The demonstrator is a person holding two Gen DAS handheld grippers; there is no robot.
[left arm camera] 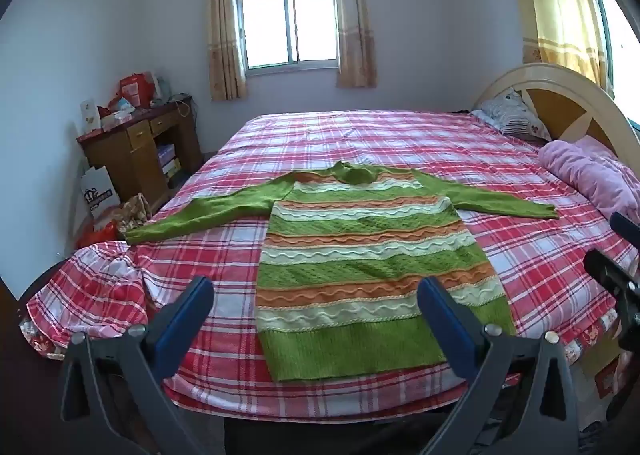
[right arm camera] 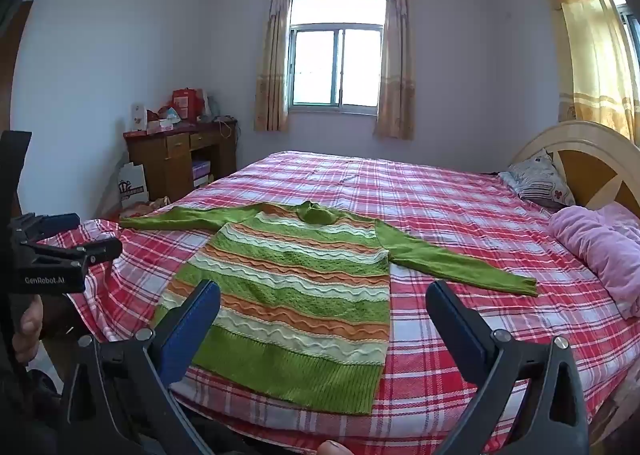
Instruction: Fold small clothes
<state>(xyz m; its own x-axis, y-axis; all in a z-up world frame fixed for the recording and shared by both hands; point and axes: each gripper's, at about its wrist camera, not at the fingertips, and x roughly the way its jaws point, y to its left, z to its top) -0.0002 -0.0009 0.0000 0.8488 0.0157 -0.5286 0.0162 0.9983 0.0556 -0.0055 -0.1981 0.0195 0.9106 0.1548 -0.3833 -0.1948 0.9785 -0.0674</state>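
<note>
Striped knit sweater (left arm camera: 360, 251) lies flat on the plaid bedsheet (left arm camera: 520, 255), both sleeves spread, hem toward the fingers, collar away; long axis runs straight ahead of both tools.

Left gripper (left arm camera: 316, 315): jaws spread wide, nothing between them, hem just beyond its fingertips, left sleeve (left arm camera: 208, 215) ahead and left.

Right gripper (right arm camera: 324, 319): jaws equally wide, empty, hem ahead-left, right sleeve (right arm camera: 452, 259) ahead.

Each hand seems nearest its own-side sleeve; no fold made yet.
</note>
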